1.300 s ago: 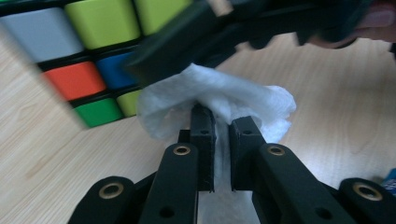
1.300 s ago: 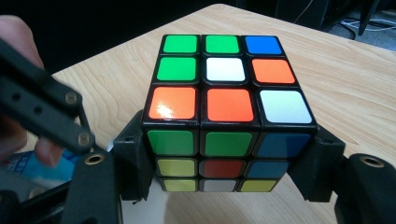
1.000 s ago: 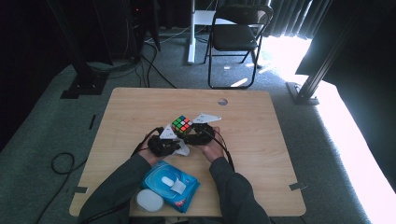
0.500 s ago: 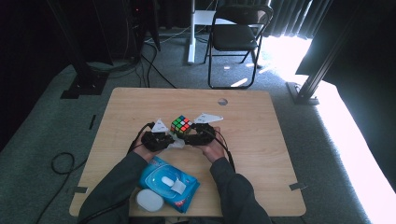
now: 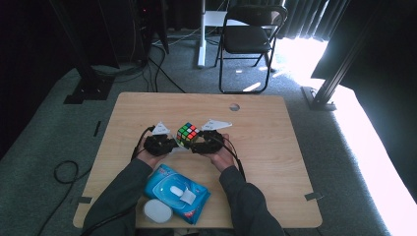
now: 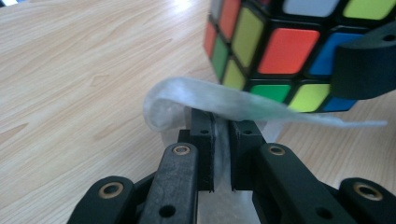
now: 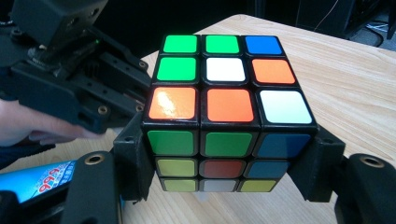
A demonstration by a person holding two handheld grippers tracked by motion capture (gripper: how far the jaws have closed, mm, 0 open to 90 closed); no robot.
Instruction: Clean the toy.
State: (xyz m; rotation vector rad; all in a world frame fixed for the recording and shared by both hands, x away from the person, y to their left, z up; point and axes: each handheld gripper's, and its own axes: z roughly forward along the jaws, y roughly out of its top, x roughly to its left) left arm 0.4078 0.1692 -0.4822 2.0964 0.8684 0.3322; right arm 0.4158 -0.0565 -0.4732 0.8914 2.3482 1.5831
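I count one puzzle cube (image 5: 187, 133), one white wipe (image 6: 224, 105), one blue wipes packet (image 5: 177, 192), one small white round lid (image 5: 157, 211), one wooden table (image 5: 275, 147), one folding chair (image 5: 248, 34), and my two grippers.

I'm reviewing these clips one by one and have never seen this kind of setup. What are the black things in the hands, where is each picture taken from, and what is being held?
No robot here: a person at a wooden table holds a hand-operated two-jaw clamp in each hand. The high view looks down from above the person's side; the other two pictures come from cameras riding on the clamps.

The right gripper clamps a scrambled puzzle cube by its sides. The left gripper pinches a thin white wipe between closed jaws, right beside the cube's lower face, apparently to wipe it.

Nearer the person lie a blue pack of wipes and a small round white thing; I cannot tell what that is.
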